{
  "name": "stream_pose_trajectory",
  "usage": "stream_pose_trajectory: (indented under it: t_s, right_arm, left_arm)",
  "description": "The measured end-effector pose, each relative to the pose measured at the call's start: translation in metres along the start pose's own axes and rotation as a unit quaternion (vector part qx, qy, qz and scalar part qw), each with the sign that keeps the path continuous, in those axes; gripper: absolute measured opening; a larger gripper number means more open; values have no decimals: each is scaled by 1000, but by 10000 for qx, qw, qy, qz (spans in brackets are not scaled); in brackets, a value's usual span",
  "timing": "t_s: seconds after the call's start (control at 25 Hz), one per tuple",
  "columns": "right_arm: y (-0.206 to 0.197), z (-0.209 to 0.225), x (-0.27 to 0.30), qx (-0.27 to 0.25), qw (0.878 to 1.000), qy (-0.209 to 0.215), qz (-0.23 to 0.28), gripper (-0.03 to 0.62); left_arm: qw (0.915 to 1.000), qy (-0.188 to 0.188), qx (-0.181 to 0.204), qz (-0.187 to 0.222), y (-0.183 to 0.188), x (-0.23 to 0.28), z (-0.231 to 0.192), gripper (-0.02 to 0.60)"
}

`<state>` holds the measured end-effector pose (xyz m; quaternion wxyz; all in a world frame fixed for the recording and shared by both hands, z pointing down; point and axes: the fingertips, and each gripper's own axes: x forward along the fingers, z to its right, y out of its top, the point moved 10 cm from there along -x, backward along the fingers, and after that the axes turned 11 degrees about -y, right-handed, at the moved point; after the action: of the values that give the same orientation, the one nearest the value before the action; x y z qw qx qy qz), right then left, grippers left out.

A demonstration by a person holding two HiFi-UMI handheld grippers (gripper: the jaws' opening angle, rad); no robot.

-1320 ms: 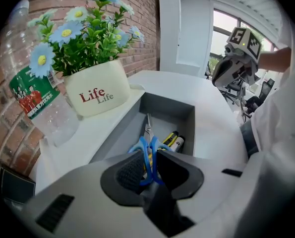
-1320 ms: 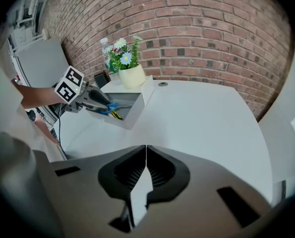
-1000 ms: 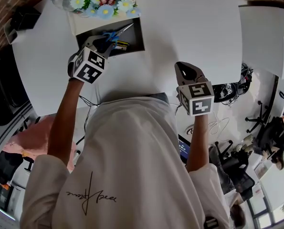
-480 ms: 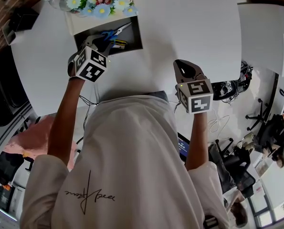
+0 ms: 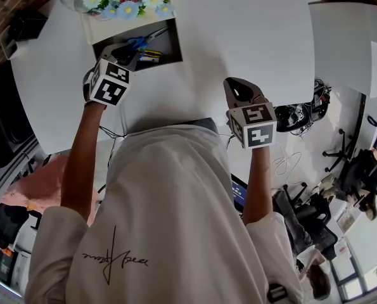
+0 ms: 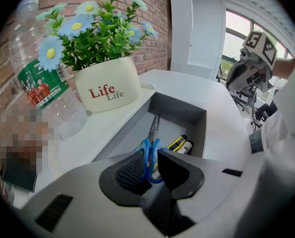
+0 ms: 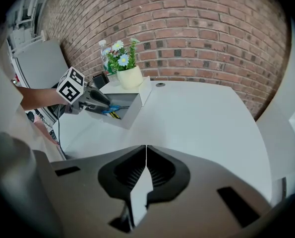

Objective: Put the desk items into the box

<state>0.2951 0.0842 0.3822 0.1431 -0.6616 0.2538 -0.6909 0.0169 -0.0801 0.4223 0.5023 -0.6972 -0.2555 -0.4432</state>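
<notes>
Left gripper (image 5: 123, 50) hangs right at the near edge of the box (image 5: 170, 45), nose tilted down into the opening. Its own view has the jaws standing apart. The blue handles of the scissors (image 6: 149, 148) show in the gap between them, but the pads are not clamped on anything. The scissors lie flat on the grey floor of the box, blades pointing away toward the far wall. Just to their right sit two small pen-like items: a yellow-and-black one (image 6: 177, 143) and a pale one with a black end (image 6: 187, 147), side by side against the box wall.

On the white ledge next to the opening stands a flower pot (image 6: 107, 89), cream with red lettering, full of blue and white daisies. A clear plastic bottle (image 6: 43, 78) with a green label stands beside it.

Over to the right gripper (image 5: 241, 88): it is well apart from the box, poised over bare white table (image 5: 251, 37). Its jaws are pressed together with nothing in them. From its view, the left gripper pokes into the box in front of the brick wall (image 7: 211, 29).
</notes>
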Motion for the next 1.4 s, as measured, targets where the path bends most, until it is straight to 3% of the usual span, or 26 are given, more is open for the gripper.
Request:
stream_pose_trajectory:
  t_s: [0.24, 0.6, 1.4]
  right_arm:
    - [0, -5, -3, -22, 10000, 14, 61, 28]
    - [5, -15, -8, -95, 9998, 6, 172, 28]
    - [14, -55, -17, -244, 9988, -29, 412, 28]
  left_arm:
    - [9977, -69, -587, 322, -7, -8, -1, 92]
    - [9903, -271, -1100, 800, -18, -26, 5, 91]
    - [9776, -215, -1512, 1448, -55, -73, 38, 66]
